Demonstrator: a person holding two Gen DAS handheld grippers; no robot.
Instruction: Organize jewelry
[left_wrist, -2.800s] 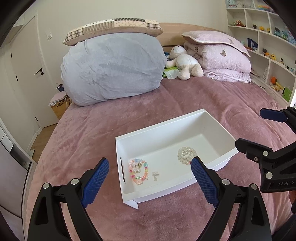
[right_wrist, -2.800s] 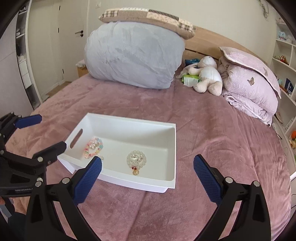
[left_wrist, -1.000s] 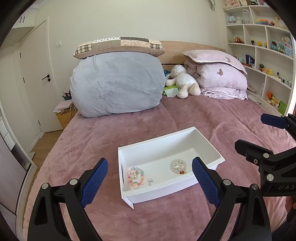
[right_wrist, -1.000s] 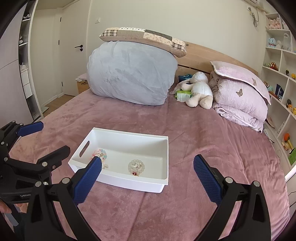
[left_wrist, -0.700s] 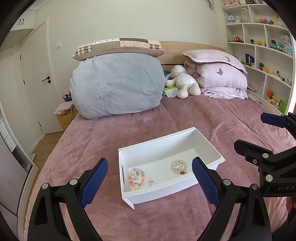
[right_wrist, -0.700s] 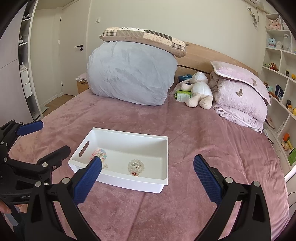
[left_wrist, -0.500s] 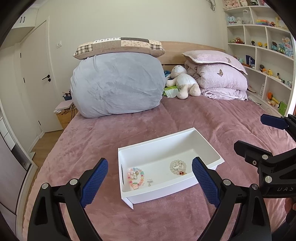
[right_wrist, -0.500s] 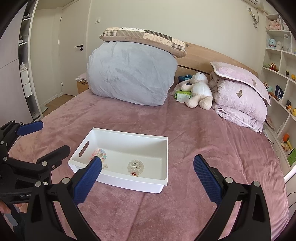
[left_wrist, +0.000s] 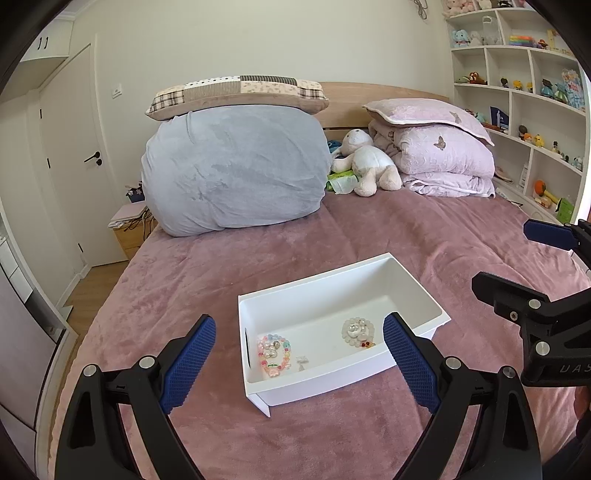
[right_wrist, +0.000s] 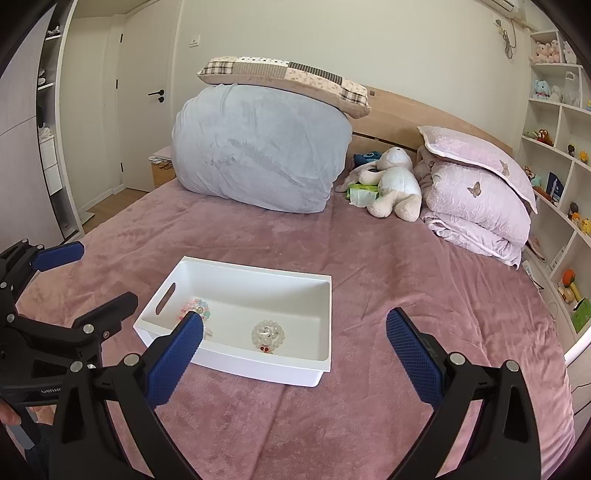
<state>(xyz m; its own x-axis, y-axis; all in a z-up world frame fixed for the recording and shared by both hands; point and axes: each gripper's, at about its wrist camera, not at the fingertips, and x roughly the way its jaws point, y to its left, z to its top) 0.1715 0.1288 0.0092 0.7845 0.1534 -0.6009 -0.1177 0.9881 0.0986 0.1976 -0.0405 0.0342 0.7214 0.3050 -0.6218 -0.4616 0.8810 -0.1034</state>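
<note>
both grippers are being drawn back and raised compared with the earlier frames, so the white bin (left_wrist: 343, 291) is being seen smaller and farther off on the mauve bedspread (left_wrist: 258, 258). the left gripper (left_wrist: 299, 343) is being held with its blue pads spread wide and nothing between them; the right gripper (right_wrist: 295, 343) is likewise being held wide and empty, both hovering above the bedspread, near the bin's front edge.

three pieces of jewelry are being counted inside the bin: one pastel beaded bracelet (left_wrist: 274, 355) by the handle end, one small silver charm (left_wrist: 301, 362) just beside it, and one pale pearly bracelet (left_wrist: 356, 331) with a red bead, lying apart toward the middle. no jewelry is being seen on the bedspread outside the bin.

the gathering step is being judged as finished or nearly so, with the hands being pulled away. if anything is remaining, the next move is calling for a check of the bedspread for stray pieces, then a gentle narrow pinch, since beads are likely to roll or slip.

one bin and two grippers are being counted.
</note>
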